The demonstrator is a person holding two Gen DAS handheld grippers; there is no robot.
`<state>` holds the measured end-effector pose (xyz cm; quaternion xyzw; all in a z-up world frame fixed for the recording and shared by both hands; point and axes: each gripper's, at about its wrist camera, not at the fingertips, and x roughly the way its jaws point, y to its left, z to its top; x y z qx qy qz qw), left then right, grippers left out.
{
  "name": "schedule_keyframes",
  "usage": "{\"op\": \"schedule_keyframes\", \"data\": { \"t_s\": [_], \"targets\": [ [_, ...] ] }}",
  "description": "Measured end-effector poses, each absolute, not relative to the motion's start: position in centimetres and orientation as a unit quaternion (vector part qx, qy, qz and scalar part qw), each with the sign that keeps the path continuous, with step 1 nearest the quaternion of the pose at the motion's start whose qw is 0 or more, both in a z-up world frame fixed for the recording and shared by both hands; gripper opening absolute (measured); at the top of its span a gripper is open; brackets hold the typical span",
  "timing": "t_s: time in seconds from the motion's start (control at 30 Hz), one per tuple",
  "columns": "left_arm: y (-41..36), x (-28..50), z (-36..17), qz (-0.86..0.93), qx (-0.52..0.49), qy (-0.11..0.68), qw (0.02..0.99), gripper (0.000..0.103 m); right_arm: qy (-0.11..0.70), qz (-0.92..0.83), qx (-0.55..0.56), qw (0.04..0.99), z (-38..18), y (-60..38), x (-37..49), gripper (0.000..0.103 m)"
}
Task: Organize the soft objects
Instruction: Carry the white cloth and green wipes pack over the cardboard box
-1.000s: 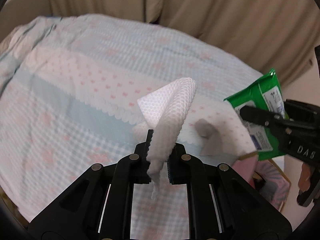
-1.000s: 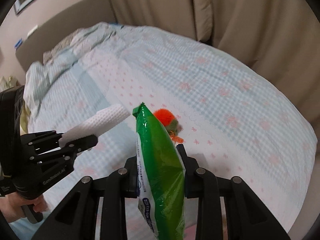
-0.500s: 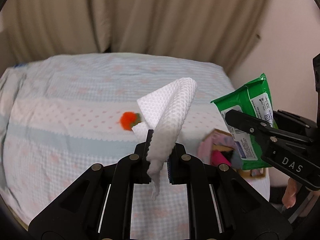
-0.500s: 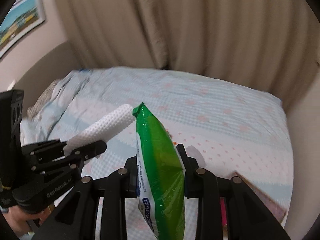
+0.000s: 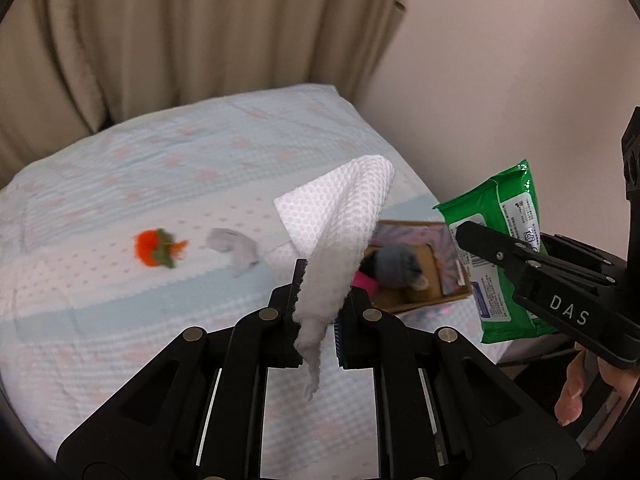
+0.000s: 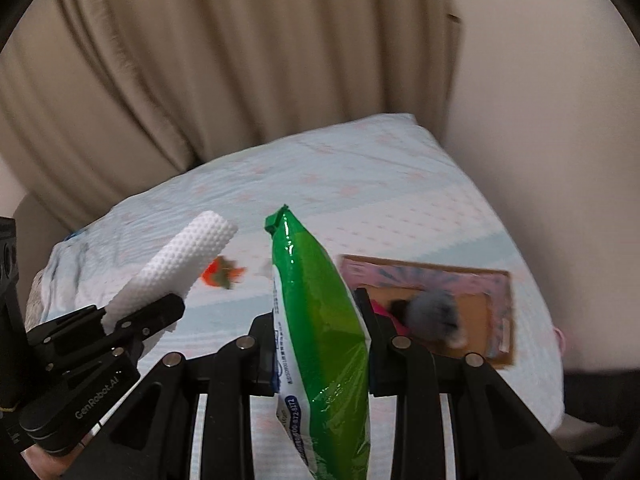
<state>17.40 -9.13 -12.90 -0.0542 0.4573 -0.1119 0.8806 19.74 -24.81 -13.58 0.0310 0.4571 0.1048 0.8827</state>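
My left gripper (image 5: 318,304) is shut on a white waffle-textured cloth (image 5: 344,232) and holds it up above the bed; the cloth also shows in the right wrist view (image 6: 176,264). My right gripper (image 6: 320,320) is shut on a green wet-wipes pack (image 6: 316,320), which also shows at the right of the left wrist view (image 5: 500,248). An open cardboard box (image 6: 496,316) with a pink patterned rim sits on the bed's right corner and holds a grey fluffy thing (image 6: 434,312) and something pink. An orange and green plush toy (image 5: 158,248) lies on the bed.
The bed (image 5: 120,184) has a pale blue and pink patterned cover. A grey soft item (image 5: 236,246) lies beside the orange toy. Beige curtains (image 5: 160,40) hang behind the bed and a plain wall (image 5: 500,80) stands to the right. The bed edge drops off past the box.
Both grippers have swung to the right with their loads still held. The box at the bed's corner has come into full view, and the orange toy has slid to the left.
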Motion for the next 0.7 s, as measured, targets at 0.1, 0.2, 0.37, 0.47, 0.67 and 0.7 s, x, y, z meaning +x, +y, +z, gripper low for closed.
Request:
{"op": "schedule_keyframes", "data": {
  "t_s": [0.1,0.2,0.37,0.47,0.67,0.7],
  "targets": [
    [-12.9,18.5,-14.3,-0.119,-0.045,0.472,0.872,0.009,0.467,0.087,0.039,0.879,-14.3,-28.3,20.3,0.027],
    [-16.6,19.7,-15.8,-0.124,-0.036,0.484,0.865,0.009,0.477,0.073,0.047,0.874,-15.4,-31.9,21.0,0.027],
    [-21.0,22.5,-19.2,-0.120,-0.031,0.511,0.851,0.009,0.497,0.060,0.055,0.864,-18.2,-36.4,23.4,0.027],
    [-22.7,24.3,-21.9,-0.113,-0.028,0.527,0.842,0.009,0.512,0.056,0.062,0.855,-20.3,-38.5,25.3,0.027],
    [-23.9,27.7,-27.2,-0.088,-0.030,0.557,0.826,0.009,0.542,0.042,0.075,0.836,-25.2,-41.3,28.4,0.027],
    [-23.9,28.3,-28.1,-0.086,-0.032,0.563,0.822,0.009,0.547,0.038,0.076,0.833,-25.9,-41.6,28.8,0.027]
  ]
}}
